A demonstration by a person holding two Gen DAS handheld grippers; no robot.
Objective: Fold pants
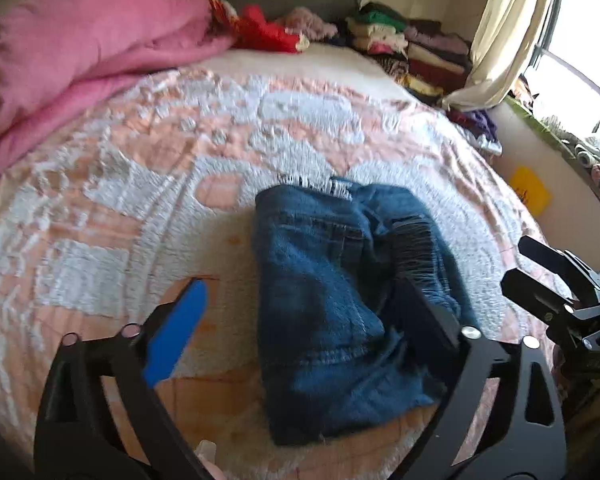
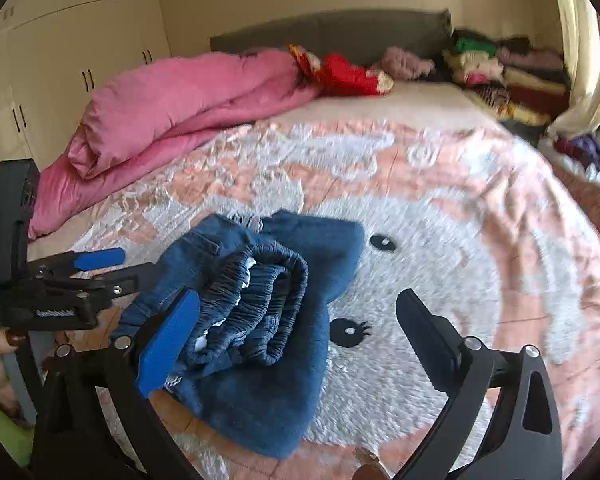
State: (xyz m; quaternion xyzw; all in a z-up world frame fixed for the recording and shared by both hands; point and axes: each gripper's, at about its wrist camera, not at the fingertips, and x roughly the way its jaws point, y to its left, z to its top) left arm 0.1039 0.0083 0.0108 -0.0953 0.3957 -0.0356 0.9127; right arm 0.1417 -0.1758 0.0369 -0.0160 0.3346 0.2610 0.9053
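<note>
The blue denim pants (image 1: 332,304) lie folded into a compact bundle on the pink and white bedspread (image 1: 140,168). In the right wrist view the pants (image 2: 260,320) show their gathered waistband on top. My left gripper (image 1: 300,280) is open, its jaws wide on either side of the bundle, just above it. My right gripper (image 2: 300,336) is open and empty, with its blue finger (image 2: 168,344) over the bundle's near left edge. The right gripper also shows at the right edge of the left wrist view (image 1: 536,264).
A pink duvet (image 1: 72,60) is bunched at the back left of the bed. Stacked folded clothes (image 1: 416,52) sit at the back right by the curtain (image 1: 504,28). Red fabric (image 1: 268,32) lies by the headboard. White wardrobes (image 2: 72,52) stand at the left.
</note>
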